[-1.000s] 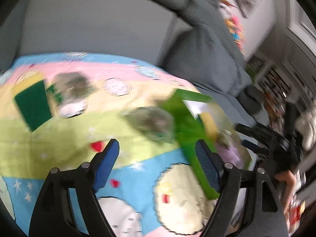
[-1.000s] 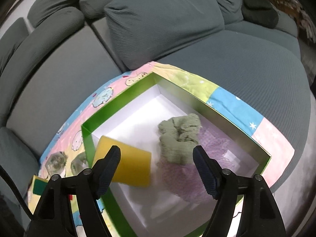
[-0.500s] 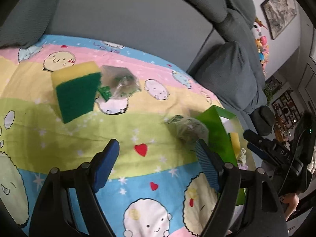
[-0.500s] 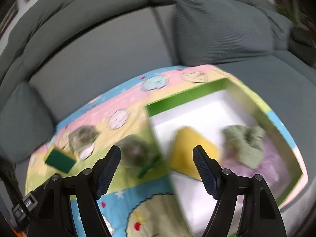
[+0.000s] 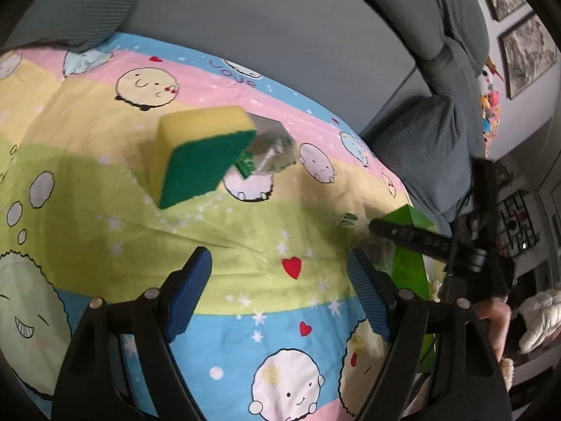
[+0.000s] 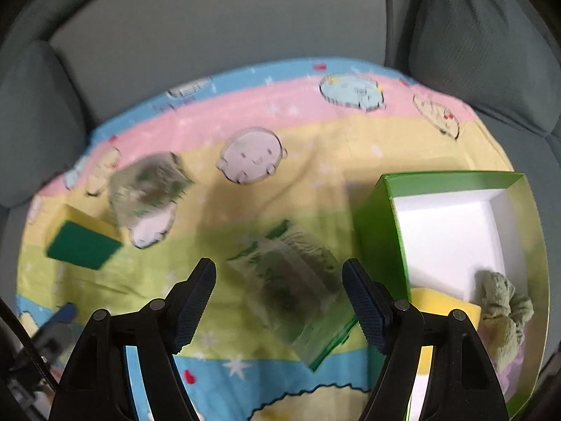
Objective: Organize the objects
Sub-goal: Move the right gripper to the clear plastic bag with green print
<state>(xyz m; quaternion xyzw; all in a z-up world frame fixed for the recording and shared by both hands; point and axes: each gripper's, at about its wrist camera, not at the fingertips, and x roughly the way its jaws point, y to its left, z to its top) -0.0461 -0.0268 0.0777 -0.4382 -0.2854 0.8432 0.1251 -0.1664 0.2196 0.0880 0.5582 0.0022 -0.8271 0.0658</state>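
A yellow sponge with a green scrub side [image 5: 203,156] lies on the cartoon blanket [image 5: 105,210], ahead of my open, empty left gripper [image 5: 280,291]. A clear packet with green print [image 5: 270,151] lies against its right side. My right gripper [image 6: 278,298] is open and empty just over a second clear packet [image 6: 294,287]. To its right stands the green box [image 6: 380,231] holding a yellow sponge [image 6: 441,308] and a grey-green cloth [image 6: 505,308]. The first sponge [image 6: 82,242] and packet [image 6: 147,189] lie at the left.
The blanket covers a grey sofa seat with cushions [image 6: 491,45] behind and to the right. The right gripper's body [image 5: 438,242] reaches in at the right of the left wrist view, by the green box [image 5: 410,245]. Shelves and toys stand beyond.
Both grippers swung left from the box toward the blanket. The left one came closer to the sponge. The right one now hovers over the packet beside the box. Both stayed open.
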